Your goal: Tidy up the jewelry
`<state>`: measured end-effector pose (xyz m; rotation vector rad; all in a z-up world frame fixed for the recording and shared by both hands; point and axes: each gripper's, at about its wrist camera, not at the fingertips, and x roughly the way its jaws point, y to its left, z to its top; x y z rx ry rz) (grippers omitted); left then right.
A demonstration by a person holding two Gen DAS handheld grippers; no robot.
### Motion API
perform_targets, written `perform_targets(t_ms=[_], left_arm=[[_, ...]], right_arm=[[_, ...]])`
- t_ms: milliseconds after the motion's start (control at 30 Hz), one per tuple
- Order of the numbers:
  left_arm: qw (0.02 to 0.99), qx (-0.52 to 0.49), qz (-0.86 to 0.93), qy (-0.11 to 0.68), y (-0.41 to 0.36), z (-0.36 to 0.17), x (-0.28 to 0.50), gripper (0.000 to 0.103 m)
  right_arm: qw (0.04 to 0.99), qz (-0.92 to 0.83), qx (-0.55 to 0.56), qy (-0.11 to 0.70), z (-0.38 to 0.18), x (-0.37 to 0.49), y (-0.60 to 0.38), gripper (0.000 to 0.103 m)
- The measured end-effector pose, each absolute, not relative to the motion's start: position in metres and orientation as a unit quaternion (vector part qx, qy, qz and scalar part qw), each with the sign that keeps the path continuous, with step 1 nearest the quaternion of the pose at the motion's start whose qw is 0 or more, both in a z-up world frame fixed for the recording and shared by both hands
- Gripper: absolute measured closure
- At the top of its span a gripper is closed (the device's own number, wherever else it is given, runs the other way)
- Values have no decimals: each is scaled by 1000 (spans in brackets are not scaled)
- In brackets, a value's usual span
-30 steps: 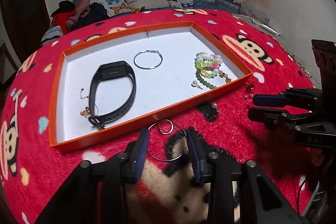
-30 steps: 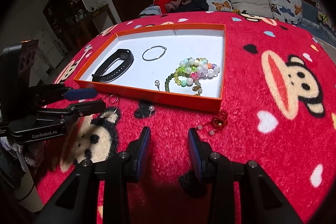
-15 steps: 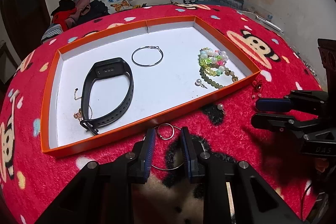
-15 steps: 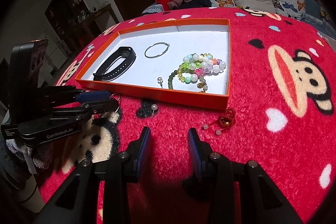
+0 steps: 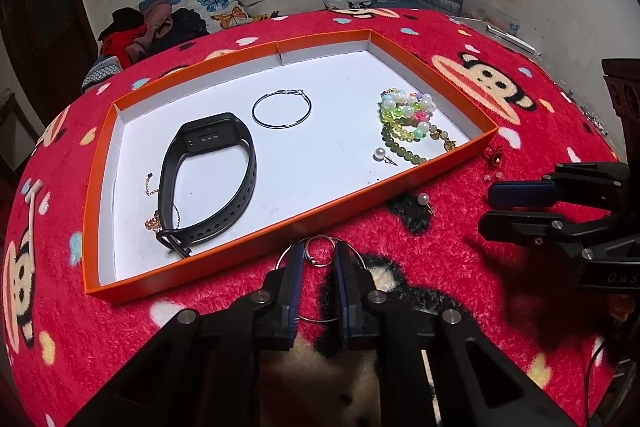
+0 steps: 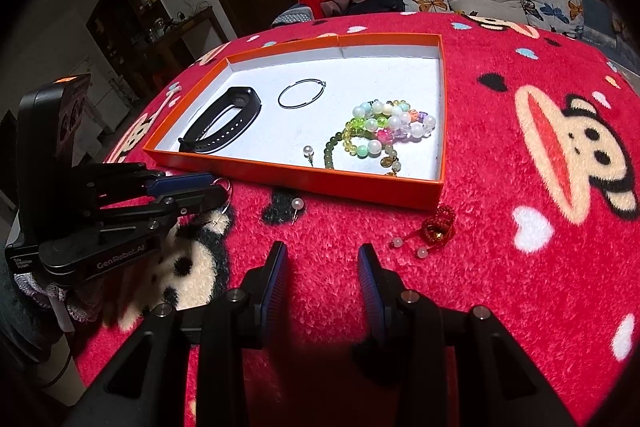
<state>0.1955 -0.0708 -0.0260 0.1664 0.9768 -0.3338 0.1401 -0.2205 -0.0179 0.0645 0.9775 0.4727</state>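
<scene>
The left gripper [image 5: 319,259] has just been closing, and its fingers [image 5: 294,267] now stand narrow around the hoops [image 5: 320,251], a small ring linked to a larger wire loop on the red blanket [image 5: 500,327]. The small ring sits between the fingertips; whether the pads actually pinch the wire is hard to make out. The large loop runs under both fingers, mostly hidden, with only a sliver showing at 6 o'clock between them. In the right wrist view the hoops [image 6: 224,195] peek out at the left gripper's [image 6: 212,187] tip.

Just beyond, at 12 o'clock, lies the orange tray [image 5: 96,187], holding a black band [image 5: 208,179], a hoop [image 5: 282,109], beads [image 5: 406,119] and a pearl stud [image 5: 380,155]. A thin gold chain [image 5: 152,223] is partly covered by the band.

The right gripper [image 6: 322,259] hovers half open over bare blanket, holding nothing. A loose pearl pin [image 6: 297,205] lies at its 11 o'clock, a red charm [image 6: 438,225] at 1 o'clock.
</scene>
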Motion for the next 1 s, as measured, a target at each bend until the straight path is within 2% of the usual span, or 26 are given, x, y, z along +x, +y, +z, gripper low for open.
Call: perform_targets(t_ms=[567,833,867,900,933,967,1000], left_arm=[[861,76,-174,471,-67,-25,183,92],[863,73,-189,463,-66,-13,172,89],[862,75,-189,464,-66,-13,172,83],[861,78,-187,466,-66,-13,171,67],[862,80,-180,468,-65,-14,171,47],[864,80,-173,467,-64,-13,170,41],[866,80,-172,463,-63,-12,169,40]], right_arm=[[857,225,29,462,-15,141,-217,63],[859,224,29,460,-13,140,-219,63],[859,224,29,459,-13,140,-220,63],[860,224,29,458,-12,140,-221,63],[860,224,29,458,-12,139,-222,63],[861,222,29,457,-10,139,-222,63],[862,222,30,456,-10,138,-224,63]])
